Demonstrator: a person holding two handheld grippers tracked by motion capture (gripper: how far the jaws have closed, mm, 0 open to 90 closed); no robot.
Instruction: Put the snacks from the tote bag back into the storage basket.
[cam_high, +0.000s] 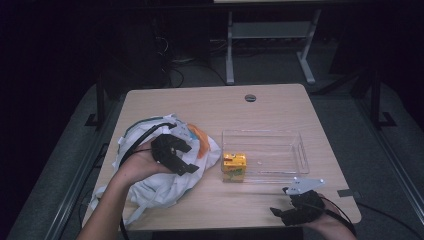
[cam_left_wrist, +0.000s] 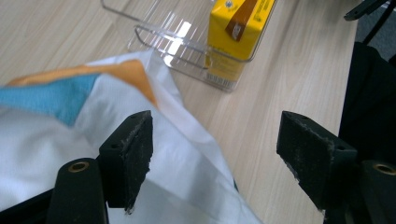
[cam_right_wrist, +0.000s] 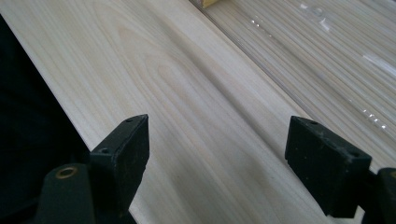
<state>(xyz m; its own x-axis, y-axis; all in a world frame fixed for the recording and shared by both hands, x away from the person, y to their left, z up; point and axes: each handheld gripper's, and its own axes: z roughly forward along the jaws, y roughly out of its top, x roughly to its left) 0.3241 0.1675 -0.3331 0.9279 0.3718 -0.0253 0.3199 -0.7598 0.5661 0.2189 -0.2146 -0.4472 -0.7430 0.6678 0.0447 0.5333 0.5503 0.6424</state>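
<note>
A crumpled white bag (cam_high: 160, 182) with orange and blue patches lies on the left of the wooden table (cam_high: 200, 105). My left gripper (cam_high: 190, 159) hovers over the bag's right side, open. In the left gripper view the left gripper (cam_left_wrist: 217, 144) has its jaws wide apart above the white bag (cam_left_wrist: 177, 158) and bare wood, pressing on nothing. A yellow carton (cam_high: 233, 166) stands in the near left corner of a clear plastic tray (cam_high: 292, 137); the left gripper view shows the carton (cam_left_wrist: 236, 32) ahead. My right gripper (cam_high: 281, 204) rests open at the front right edge; the right gripper (cam_right_wrist: 217, 144) has only wood between its jaws.
A round grommet hole (cam_high: 250, 98) sits near the table's far edge. The clear tray (cam_right_wrist: 336, 56) runs along the right of the right gripper view, and the table edge (cam_right_wrist: 42, 93) drops to darkness on its left. Desk legs and cables stand on the floor beyond.
</note>
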